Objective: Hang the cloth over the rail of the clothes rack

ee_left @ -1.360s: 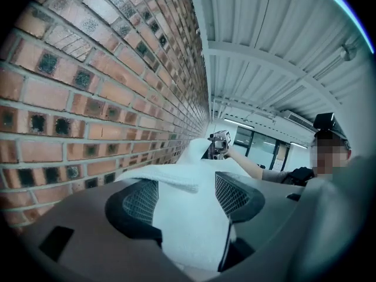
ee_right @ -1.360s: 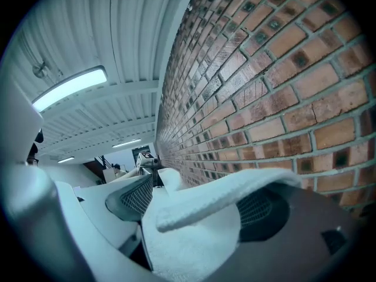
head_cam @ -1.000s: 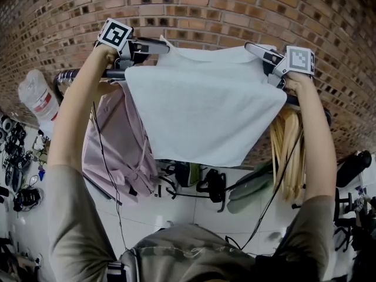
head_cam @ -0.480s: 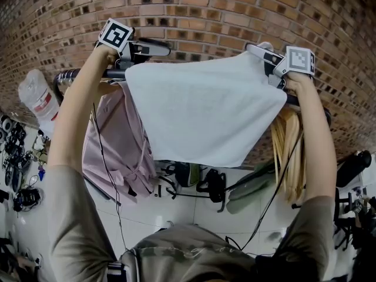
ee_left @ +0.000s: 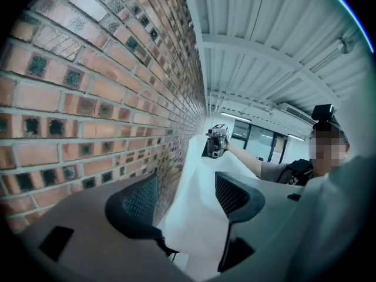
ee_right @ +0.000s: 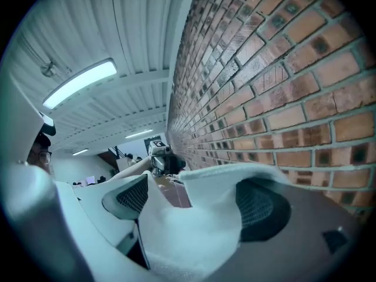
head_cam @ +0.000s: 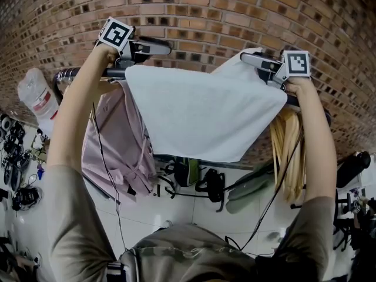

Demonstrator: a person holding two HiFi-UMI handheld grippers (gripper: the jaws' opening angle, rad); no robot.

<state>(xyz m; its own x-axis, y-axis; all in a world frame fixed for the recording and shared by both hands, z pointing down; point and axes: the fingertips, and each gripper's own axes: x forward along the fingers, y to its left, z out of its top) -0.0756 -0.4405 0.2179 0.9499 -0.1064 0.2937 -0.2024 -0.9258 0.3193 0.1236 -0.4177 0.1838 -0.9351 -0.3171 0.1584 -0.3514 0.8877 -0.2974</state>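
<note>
- While the cloth (head_cam: 200, 110) lay draped over the rail (head_cam: 70, 74) across the middle of the head view, its front flap hung down broad and fairly flat. The main part of the hanging looked done.
- At the upper left of that view, the left gripper (ee_left: 187, 192) had its fingers (ee_left: 135, 204) standing apart, released. The left gripper view showed the cloth's edge running down between them without being pinched.
- At the upper right, the right gripper (ee_right: 191, 201) also had its fingers (ee_right: 261, 207) spread wide and clamped on nothing. A bunched corner of the cloth lay loosely between them and over one finger.
- In the head view that corner rose in a small peak toward the right gripper instead of lying down on the rail, so the top edge was not yet settled on that side.
- What seemed left was small: let the raised corner drop, draw both grippers clear of the fabric, and perhaps even out the top edge.
- The flap behind the rail, toward the brick wall (head_cam: 194, 16), was hidden, so how evenly the cloth balanced could not be told.
- A pink garment (head_cam: 114, 140) hung just beside the cloth at centre left, partly behind it. Wooden hangers (head_cam: 288, 151) hung at centre right, close enough to snag a careless pull-back.
</note>
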